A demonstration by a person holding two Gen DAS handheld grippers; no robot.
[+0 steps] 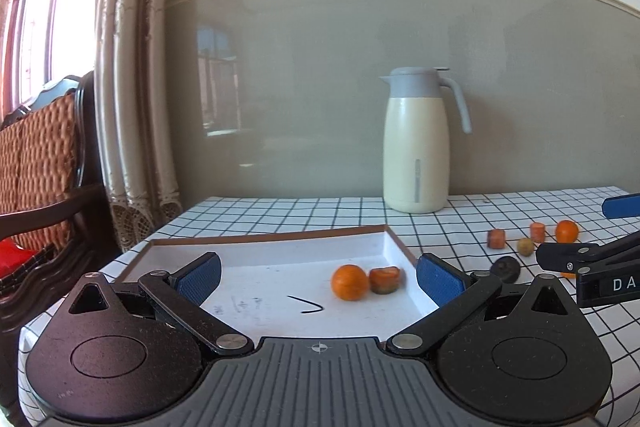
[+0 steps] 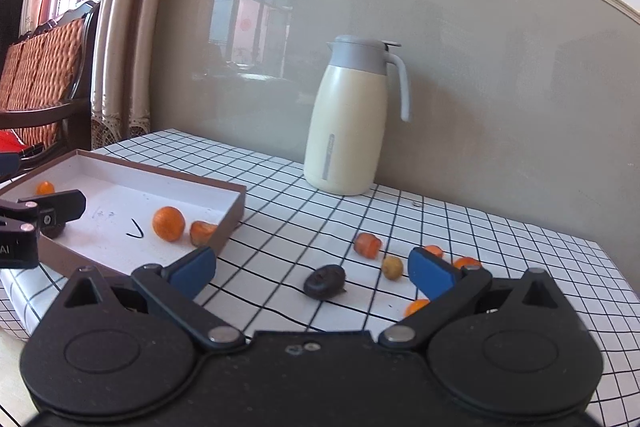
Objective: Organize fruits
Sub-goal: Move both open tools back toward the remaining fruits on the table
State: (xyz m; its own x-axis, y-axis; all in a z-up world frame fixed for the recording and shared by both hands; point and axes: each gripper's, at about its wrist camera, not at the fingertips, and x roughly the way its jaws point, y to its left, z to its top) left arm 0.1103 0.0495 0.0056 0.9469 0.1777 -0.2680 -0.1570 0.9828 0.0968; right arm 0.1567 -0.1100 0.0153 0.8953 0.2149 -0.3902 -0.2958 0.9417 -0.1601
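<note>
So the sorting looks partly done: a round orange tangerine (image 2: 168, 223) and a cut orange fruit piece (image 2: 202, 231) lie in the shallow brown-rimmed white tray (image 2: 236, 205), while a dark wrinkled fruit (image 2: 324, 280), a small yellowish fruit (image 2: 392, 267) and several orange pieces remain on the checked tablecloth (image 2: 280, 195).

Both the left gripper (image 1: 319, 273) and right gripper (image 2: 312, 265) are spread wide and empty. The cloth between the loose fruit and the tray's low wall is open, and the cream jug (image 2: 352, 123) stands well back.

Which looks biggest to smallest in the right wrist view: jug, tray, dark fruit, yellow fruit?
1. Tray, though it is nearer and cut off by the frame edge, so this is unsure against the jug.
2. Jug.
3. Dark fruit.
4. Yellow fruit.
</note>
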